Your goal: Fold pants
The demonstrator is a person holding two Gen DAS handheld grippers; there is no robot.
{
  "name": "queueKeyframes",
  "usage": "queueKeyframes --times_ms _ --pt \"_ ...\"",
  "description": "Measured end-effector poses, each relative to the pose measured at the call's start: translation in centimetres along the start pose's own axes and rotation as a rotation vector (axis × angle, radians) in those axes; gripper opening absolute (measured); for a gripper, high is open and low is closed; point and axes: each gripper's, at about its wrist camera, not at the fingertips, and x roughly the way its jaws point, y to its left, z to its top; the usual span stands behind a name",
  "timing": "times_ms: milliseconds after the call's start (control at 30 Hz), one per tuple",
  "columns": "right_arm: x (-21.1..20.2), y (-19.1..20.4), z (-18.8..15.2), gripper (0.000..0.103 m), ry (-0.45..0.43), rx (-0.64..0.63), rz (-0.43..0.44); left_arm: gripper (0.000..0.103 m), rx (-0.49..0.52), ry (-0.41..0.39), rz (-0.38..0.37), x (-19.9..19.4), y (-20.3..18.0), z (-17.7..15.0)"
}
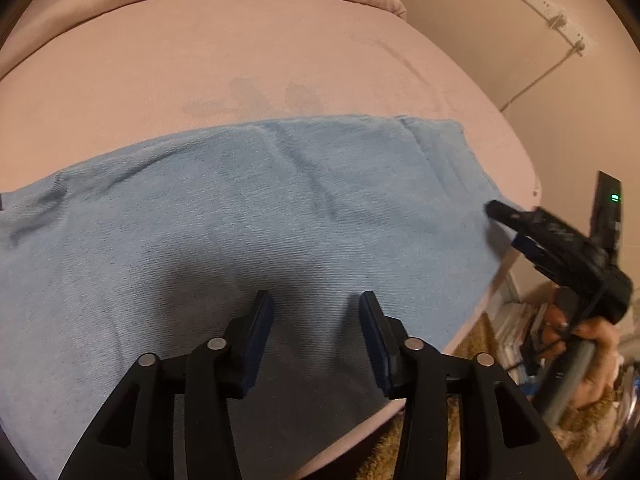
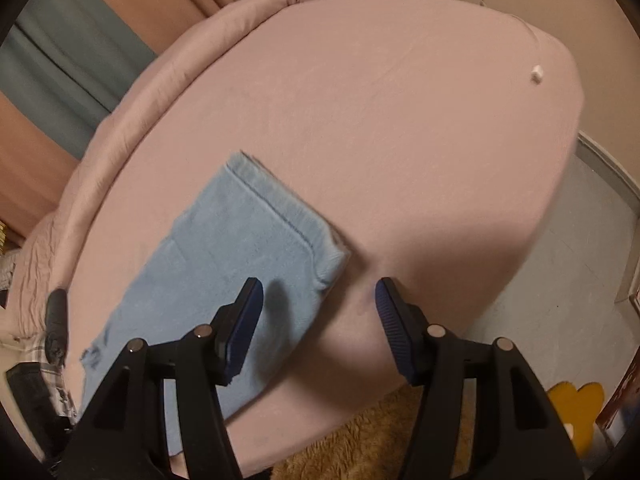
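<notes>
Light blue denim pants (image 1: 248, 216) lie flat across a pink bed (image 1: 200, 64). In the left wrist view my left gripper (image 1: 315, 298) hovers over the cloth near the bed's front edge, open, with nothing between its fingers. My right gripper (image 1: 506, 226) reaches in from the right at the pants' right end, held by a hand (image 1: 596, 332). In the right wrist view the pants (image 2: 240, 248) show a stitched hem end and lie doubled. The right gripper (image 2: 319, 282) stands open over their near corner, one finger above the cloth, the other above the sheet.
The bed's front edge (image 2: 360, 396) drops to a tan shaggy rug (image 2: 360, 448). A yellow flower-shaped mat (image 2: 576, 400) lies on the floor at right. A small white object (image 2: 536, 74) sits on the far sheet. A power strip (image 1: 548, 12) hangs on the wall.
</notes>
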Motion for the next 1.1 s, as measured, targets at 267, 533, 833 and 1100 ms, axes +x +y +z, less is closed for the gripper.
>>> queueKeyframes --times_ms 267,533,833,1100 --pt "-2.7 4.5 0.8 0.011 -0.108 -0.122 0.091 0.077 -0.15 -0.099 -0.146 -4.8 2.9 1.4" --pt "-5.5 13.1 -3.9 0.011 -0.038 -0.417 0.381 0.087 -0.217 -0.15 -0.31 -6.9 4.0 4.4" --pt "-3.2 17.2 -8.1 0.011 0.102 -0.592 0.4 0.046 -0.278 0.019 -0.207 -2.1 5.7 4.2" --pt "-4.6 22.4 -9.1 0.011 0.101 -0.72 0.444 0.011 -0.185 -0.101 -0.067 -9.4 6.3 2.4"
